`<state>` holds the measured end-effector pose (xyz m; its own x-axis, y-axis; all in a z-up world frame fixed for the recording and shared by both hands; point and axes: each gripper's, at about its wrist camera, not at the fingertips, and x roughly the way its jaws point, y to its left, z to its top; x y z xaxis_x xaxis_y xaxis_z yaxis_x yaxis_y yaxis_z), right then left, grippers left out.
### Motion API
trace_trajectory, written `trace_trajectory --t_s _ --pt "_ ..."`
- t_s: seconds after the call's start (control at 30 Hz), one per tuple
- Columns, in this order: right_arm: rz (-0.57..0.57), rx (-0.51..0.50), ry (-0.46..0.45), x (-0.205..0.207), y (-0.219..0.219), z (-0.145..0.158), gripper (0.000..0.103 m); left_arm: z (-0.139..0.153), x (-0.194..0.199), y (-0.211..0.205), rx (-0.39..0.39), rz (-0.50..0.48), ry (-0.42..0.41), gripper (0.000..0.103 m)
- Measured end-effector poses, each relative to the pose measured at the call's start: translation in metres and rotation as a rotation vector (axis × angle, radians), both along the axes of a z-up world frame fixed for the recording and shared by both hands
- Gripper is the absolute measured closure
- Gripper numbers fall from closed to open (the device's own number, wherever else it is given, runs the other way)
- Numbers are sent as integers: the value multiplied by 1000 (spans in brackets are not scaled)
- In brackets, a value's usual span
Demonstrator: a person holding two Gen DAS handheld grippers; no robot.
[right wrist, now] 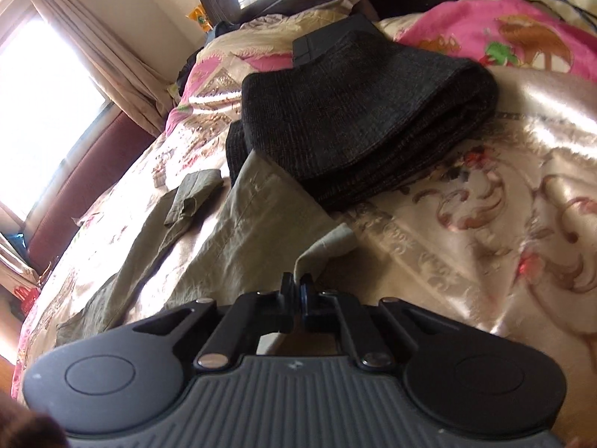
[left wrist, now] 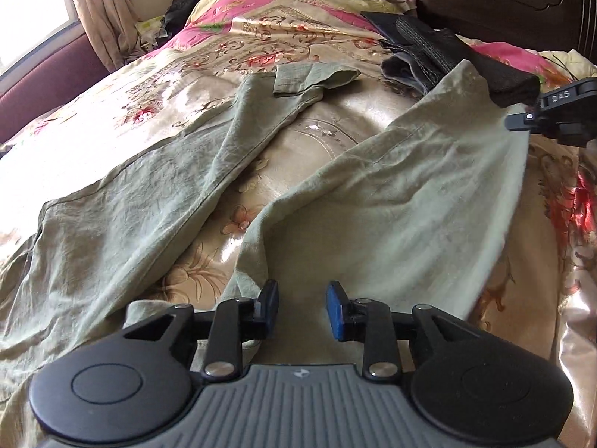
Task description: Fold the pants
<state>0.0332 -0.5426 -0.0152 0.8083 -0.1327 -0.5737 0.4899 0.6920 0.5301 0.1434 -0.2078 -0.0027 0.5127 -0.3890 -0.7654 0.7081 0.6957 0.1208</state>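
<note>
Light olive-green pants (left wrist: 391, 186) lie spread on a floral satin bedspread (left wrist: 209, 71), legs apart; the left leg's cuff (left wrist: 313, 78) is folded back. My left gripper (left wrist: 302, 311) is open, its pads just over the near part of the right leg. My right gripper (right wrist: 297, 291) is shut on the edge of the right leg (right wrist: 242, 246) and lifts a peak of cloth. The right gripper also shows at the right edge of the left wrist view (left wrist: 522, 119), at the leg's outer edge.
A folded stack of dark pants (right wrist: 358, 123) lies on the bed just beyond the right leg's end, also seen in the left wrist view (left wrist: 429, 52). A dark headboard (left wrist: 485, 3) stands behind. A window and curtain (left wrist: 100, 18) are at the left.
</note>
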Motion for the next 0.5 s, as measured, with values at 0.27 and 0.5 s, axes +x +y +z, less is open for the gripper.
trace_trajectory --t_s 0.27,0.5 --pt "0 -95 139 -10 -10 12 90 3 23 -18 -40 13 -21 56" --pt "5 -295 117 -10 30 44 88 24 21 54 -53 98 -73 46"
